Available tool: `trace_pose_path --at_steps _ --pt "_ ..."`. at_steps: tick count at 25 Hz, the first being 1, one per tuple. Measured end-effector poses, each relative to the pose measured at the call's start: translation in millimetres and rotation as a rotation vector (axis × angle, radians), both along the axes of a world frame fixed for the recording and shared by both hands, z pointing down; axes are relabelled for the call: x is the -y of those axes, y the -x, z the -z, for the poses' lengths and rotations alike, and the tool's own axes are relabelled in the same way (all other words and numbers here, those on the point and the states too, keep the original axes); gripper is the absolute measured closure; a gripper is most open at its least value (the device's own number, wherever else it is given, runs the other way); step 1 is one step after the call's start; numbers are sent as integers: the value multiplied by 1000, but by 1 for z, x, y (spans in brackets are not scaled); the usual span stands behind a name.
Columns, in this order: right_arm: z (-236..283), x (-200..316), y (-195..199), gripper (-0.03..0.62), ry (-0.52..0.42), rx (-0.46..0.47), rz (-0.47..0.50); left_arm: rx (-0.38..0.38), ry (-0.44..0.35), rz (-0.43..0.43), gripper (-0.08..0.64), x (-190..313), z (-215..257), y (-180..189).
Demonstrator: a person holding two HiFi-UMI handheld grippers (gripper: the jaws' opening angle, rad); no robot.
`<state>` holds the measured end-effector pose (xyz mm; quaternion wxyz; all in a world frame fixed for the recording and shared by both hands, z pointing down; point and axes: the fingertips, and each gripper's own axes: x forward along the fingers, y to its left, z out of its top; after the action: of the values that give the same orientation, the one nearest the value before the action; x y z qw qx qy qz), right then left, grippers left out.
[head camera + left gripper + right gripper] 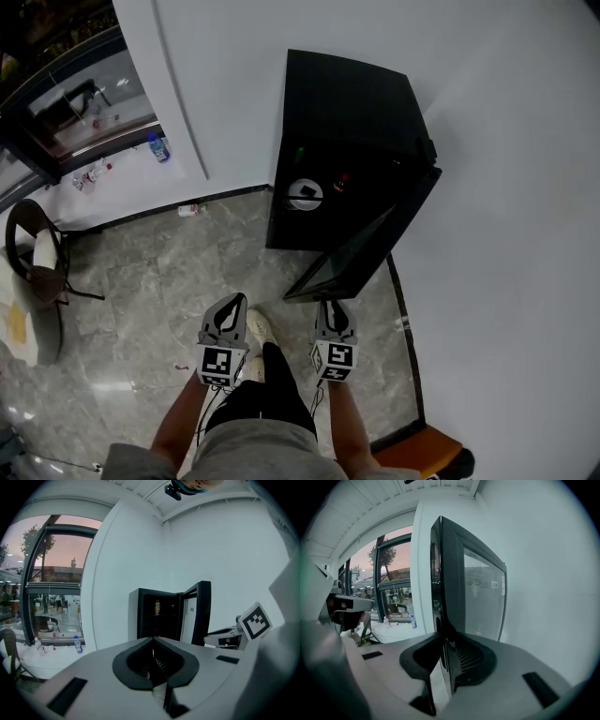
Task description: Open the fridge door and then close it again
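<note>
A black fridge (342,122) stands against the white wall with its glass door (361,253) swung open toward me. In the head view my right gripper (333,306) reaches the door's free edge. In the right gripper view that edge (446,588) runs between the jaws of the right gripper (443,638), which is shut on it. My left gripper (234,302) hangs left of the door over the floor. Its jaws (152,641) are shut with nothing in them. The left gripper view shows the fridge's dark inside (157,613) with a bottle (157,606) on a shelf.
A white wall runs close along the right of the door. A water bottle (157,147) stands on the window ledge at left and another (192,210) lies on the floor. A chair (33,253) is at far left. My shoe (260,328) is between the grippers.
</note>
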<state>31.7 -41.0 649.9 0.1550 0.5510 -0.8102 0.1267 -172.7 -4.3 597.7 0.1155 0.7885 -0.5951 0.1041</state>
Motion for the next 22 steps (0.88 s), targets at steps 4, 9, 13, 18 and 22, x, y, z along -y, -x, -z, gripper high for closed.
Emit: trace_pose_path --at_steps 4,9,13,18,22 --pt "0 4 7 497 -1 0 2 -8 6 -3 552 6 1 -1" --pt "0 11 17 495 1 6 1 -15 9 -6 552 15 -1 0" --pt "1 17 27 494 0 -1 19 -17 21 2 552 16 -5 6" --pt "0 24 37 494 4 -5 27 -19 30 11 552 14 -7 10" --pt "0 30 43 494 7 0 11 -22 19 25 552 16 -4 16"
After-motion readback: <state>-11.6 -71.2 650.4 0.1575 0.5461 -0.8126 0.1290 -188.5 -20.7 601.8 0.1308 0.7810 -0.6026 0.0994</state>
